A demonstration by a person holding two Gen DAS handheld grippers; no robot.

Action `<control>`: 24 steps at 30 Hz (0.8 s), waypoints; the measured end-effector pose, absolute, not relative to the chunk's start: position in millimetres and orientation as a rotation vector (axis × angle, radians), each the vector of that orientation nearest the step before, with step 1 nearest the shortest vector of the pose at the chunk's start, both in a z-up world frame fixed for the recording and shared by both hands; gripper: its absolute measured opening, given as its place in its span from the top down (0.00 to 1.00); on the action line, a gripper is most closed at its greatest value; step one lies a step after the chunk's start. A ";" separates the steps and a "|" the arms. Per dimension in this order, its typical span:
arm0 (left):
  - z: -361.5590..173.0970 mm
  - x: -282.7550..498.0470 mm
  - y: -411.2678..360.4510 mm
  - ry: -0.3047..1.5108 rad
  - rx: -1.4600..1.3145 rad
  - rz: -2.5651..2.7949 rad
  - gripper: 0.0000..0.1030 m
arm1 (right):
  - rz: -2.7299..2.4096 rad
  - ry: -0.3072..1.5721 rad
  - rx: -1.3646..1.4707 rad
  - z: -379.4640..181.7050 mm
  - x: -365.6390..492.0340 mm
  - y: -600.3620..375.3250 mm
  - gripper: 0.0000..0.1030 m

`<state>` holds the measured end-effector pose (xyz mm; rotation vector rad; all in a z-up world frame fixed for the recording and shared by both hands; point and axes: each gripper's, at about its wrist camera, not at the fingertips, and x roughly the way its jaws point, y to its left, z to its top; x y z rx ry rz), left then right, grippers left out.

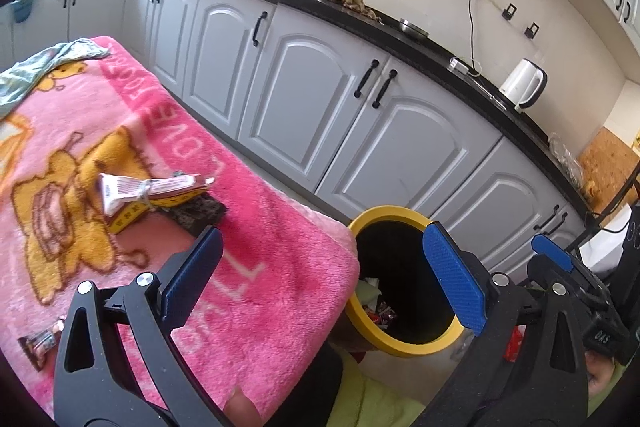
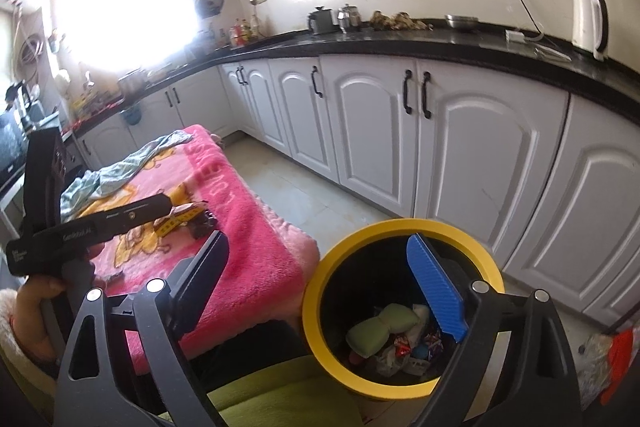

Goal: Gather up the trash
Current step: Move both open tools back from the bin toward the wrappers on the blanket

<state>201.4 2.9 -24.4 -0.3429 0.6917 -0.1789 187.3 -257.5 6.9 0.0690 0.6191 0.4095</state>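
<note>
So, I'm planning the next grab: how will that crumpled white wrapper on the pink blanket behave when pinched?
The white wrapper looks thin and creased, so probably floppy and very light. It lies across a yellow packet, so that may drag along. The plush blanket will likely give under the fingers.

The right tool [image 2: 320,283] stands with its blue pads wide apart and nothing between them, its right pad over the mouth of the yellow-rimmed bin [image 2: 316,291]. Inside the bin lie a green pouch [image 2: 376,331] and mixed wrappers [image 2: 412,345]. Left of the bin is the surface under a pink blanket [image 2: 240,227], carrying a yellow packet [image 2: 180,219] and a pale blue cloth [image 2: 120,171]. Further left of the bin, a hand [image 2: 36,303] grips the left tool [image 2: 92,227].
</note>
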 end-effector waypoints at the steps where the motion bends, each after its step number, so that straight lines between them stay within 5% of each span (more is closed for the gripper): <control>1: -23.9 199.4 6.3 0.688 -0.348 -0.175 0.11 | 0.414 0.615 0.058 7.8 186.2 -254.4 0.14; 24: -31.4 175.3 87.6 0.652 -0.459 -0.036 0.11 | 0.586 0.608 -0.132 4.4 164.1 -162.5 0.14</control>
